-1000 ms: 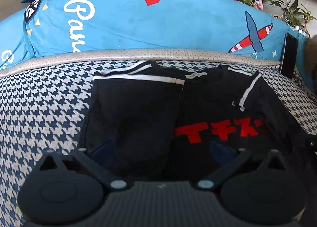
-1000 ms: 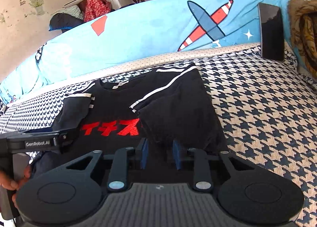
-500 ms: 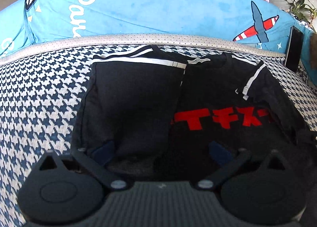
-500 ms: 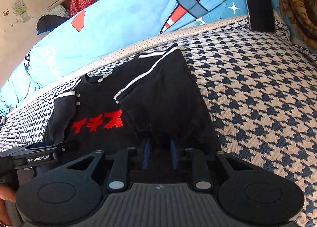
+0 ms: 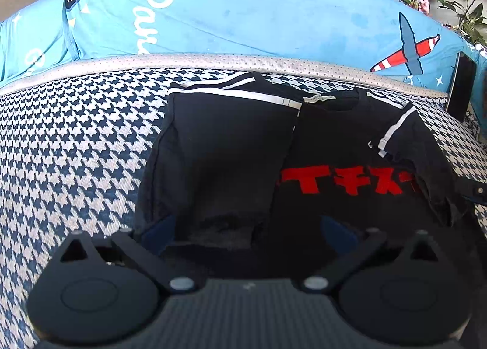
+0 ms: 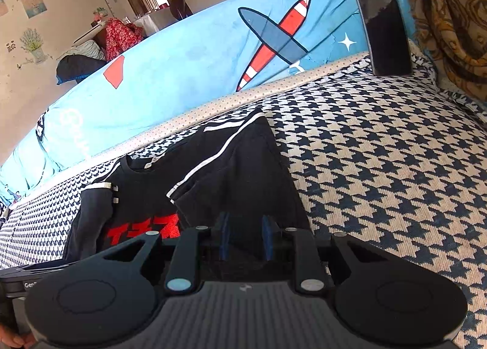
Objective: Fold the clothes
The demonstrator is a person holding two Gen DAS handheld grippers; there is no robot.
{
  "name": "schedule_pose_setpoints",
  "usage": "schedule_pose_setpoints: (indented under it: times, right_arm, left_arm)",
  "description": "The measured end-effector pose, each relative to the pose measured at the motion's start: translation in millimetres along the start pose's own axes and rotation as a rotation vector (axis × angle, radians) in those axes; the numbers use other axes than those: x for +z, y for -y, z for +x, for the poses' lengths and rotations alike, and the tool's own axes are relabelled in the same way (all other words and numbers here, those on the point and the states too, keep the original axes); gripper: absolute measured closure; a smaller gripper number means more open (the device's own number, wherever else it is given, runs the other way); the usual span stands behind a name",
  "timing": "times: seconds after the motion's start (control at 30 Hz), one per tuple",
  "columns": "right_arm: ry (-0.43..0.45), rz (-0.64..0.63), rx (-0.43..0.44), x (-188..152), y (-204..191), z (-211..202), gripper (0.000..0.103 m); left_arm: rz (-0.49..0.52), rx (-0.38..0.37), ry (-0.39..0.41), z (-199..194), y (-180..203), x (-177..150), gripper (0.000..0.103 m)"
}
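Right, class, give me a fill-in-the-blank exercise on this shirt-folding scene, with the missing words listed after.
1. The lettering on the black T-shirt is ____.
2. The shirt lies on a cover with a ____ pattern.
3. A dark phone leans against the ____ cushion.
4. The left gripper has its fingers spread ____.

Missing words: red; houndstooth; blue; wide

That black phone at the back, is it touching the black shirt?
Apart. In the right wrist view the phone leans against the blue sofa cover, and a broad stretch of bare checked cushion lies between it and the shirt.
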State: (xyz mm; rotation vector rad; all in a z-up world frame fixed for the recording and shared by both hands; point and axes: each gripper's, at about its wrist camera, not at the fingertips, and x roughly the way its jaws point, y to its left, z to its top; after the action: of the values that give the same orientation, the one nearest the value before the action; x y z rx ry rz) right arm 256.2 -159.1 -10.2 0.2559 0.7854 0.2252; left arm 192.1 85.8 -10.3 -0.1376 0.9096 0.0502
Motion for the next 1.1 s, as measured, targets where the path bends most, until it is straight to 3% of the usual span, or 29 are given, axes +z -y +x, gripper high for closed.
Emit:
schedule_pose_setpoints:
  times: [0.17, 0.47, 0.77, 0.93, 1.1]
  right_arm:
    - [-0.066, -0.058, -0.027, -8, -6, 13, 0.080]
    - [-0.123, -0.164, 0.026, -13, -8, -4, 0.077]
    - [-0.027, -0.019, 0.049, 10, 44, -24, 0.075]
    - [-0.085, 0.078, 0.071, 9, 74, -11, 0.072]
    - [-0.086, 0.194, 0.156, 8, 90, -6, 0.068]
  left_arm:
    - [0.004, -0.001, -0.039, -8, -2, -9, 0.000]
    - [-0.048, 0.014, -0.056, -23, -17, -26, 0.000]
    - [-0.034, -0.007, -0.051, -25, -16, -22, 0.000]
    - [-0.025, -0.027, -0.050, -25, -12, -20, 0.000]
    - [-0.011, -0.026, -0.056, -24, -10, -20, 0.000]
